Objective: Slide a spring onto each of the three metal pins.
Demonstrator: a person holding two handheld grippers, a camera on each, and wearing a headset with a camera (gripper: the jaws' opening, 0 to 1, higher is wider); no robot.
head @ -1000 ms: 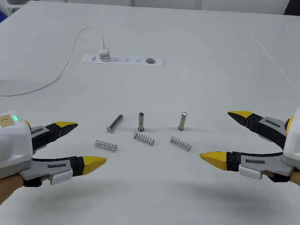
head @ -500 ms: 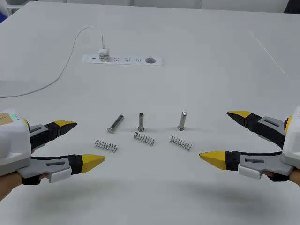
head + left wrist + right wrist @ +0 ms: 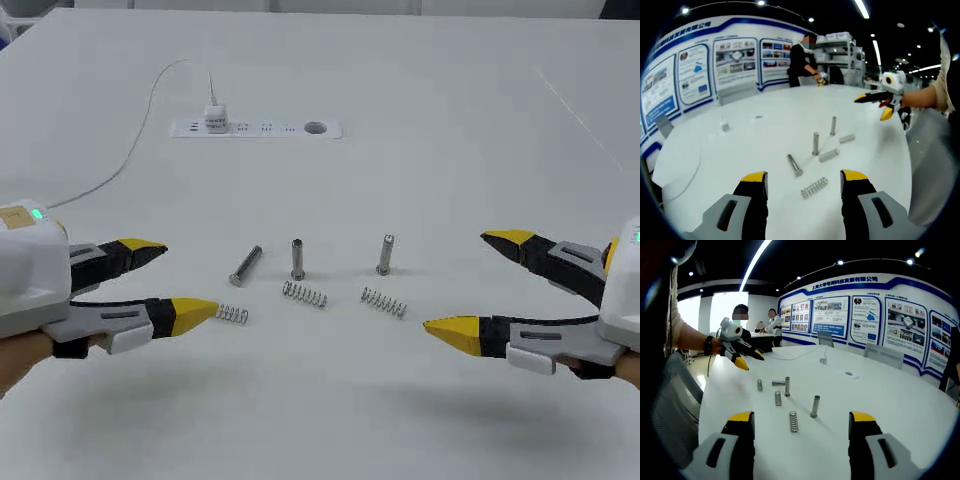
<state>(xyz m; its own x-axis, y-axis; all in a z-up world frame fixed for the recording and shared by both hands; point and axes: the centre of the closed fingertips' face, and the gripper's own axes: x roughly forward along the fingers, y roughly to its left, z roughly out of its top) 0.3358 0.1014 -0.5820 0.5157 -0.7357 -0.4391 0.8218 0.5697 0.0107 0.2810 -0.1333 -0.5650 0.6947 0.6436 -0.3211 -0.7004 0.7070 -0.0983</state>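
Both claws open, holding nothing. Left claw (image 3: 188,277) hovers just left of the parts. Right claw (image 3: 457,281) is off to the right, apart from them. On the table (image 3: 450,120): 3 pins in a row, 3 springs in a row just in front, none threaded yet. Left pin (image 3: 245,265) lies on its side; mid pin (image 3: 298,258) and right pin (image 3: 386,254) stand upright, wide end down. Left spring (image 3: 232,314) shows just beside the left claw's lower tip in head view. Mid spring (image 3: 304,294) and right spring (image 3: 384,303) lie flat near their pins, not touching.

Handling, prob.: springs v. light, thin wire, squashy, roll easily. Pinch lightly across coils near one end, keep bore free. Pins stiff, smooth metal, slippery, tip over easily. Steady low on shank w/ other claw.
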